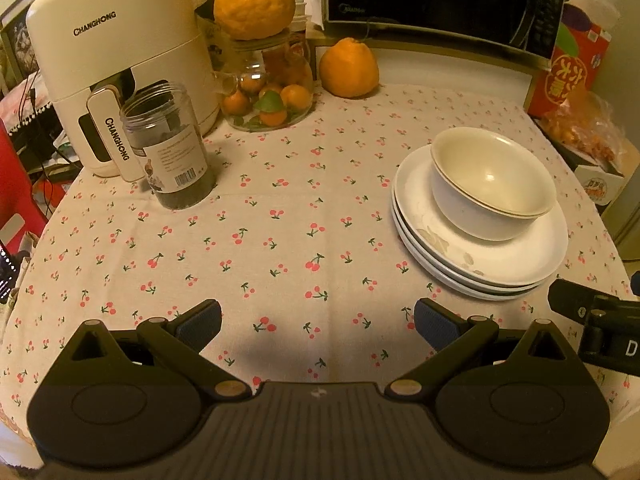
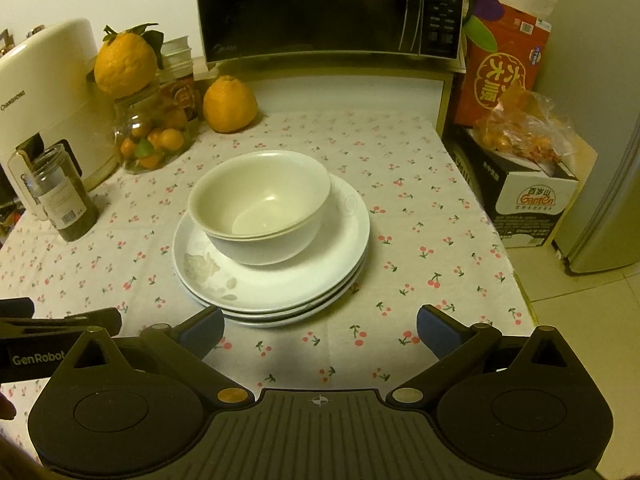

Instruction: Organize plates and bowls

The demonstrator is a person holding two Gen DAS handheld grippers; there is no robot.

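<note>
A stack of white plates (image 2: pixel 280 280) lies on the cherry-print tablecloth (image 2: pixel 420 208), with two nested white bowls (image 2: pixel 260 208) on top. In the left wrist view the plates (image 1: pixel 500 260) and bowls (image 1: pixel 492 184) sit at the right. My left gripper (image 1: pixel 318 322) is open and empty, to the left of the stack. My right gripper (image 2: pixel 320 326) is open and empty, just in front of the stack's near edge. Part of the right gripper shows at the right edge of the left wrist view (image 1: pixel 596 316), and part of the left gripper at the left edge of the right wrist view (image 2: pixel 60 324).
A dark-filled clear jar (image 1: pixel 172 148), a cream Changhong appliance (image 1: pixel 120 68), a glass jar of small oranges (image 1: pixel 272 92) with a large orange on top, and another orange (image 1: pixel 348 68) stand at the back left. A microwave (image 2: pixel 328 8) and boxes (image 2: pixel 504 64) stand behind and right.
</note>
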